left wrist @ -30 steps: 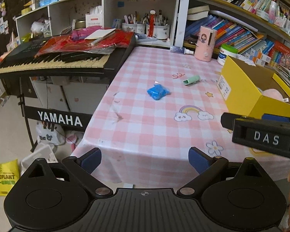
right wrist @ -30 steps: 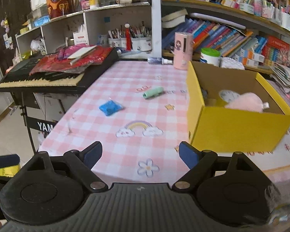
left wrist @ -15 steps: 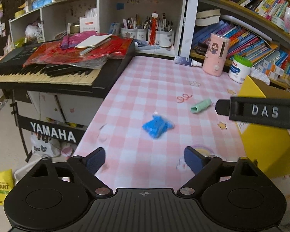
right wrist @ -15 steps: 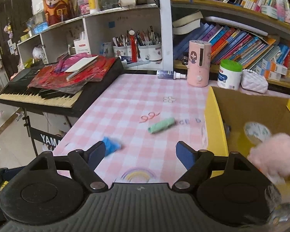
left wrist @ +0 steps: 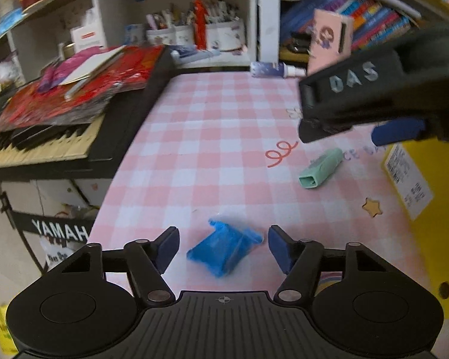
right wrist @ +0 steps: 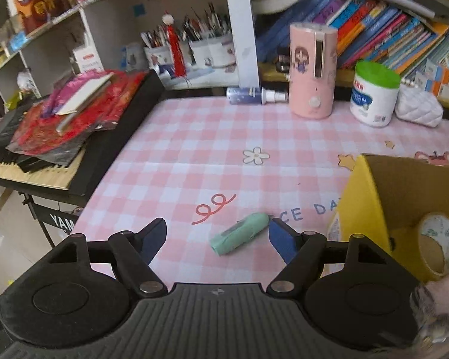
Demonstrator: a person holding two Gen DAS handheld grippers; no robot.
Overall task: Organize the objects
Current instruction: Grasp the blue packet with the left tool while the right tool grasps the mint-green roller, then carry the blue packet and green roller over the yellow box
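Your left claw [left wrist: 223, 245] is spread wide, hovering low over a crumpled blue packet [left wrist: 223, 249] that lies between its fingers on the pink checked counter [left wrist: 212, 137]. Your right claw [right wrist: 217, 237] is also wide open around a mint green tube [right wrist: 239, 233], which lies slanted with its far end touching the right finger. Just right of it stands a yellow cardboard box [right wrist: 365, 206] holding a tape roll [right wrist: 438, 243]. A keyboard [right wrist: 74, 161] borders the counter's left edge.

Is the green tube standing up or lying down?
Lying down: the green tube rests lengthwise on the tablecloth, between the right gripper's open jaws.
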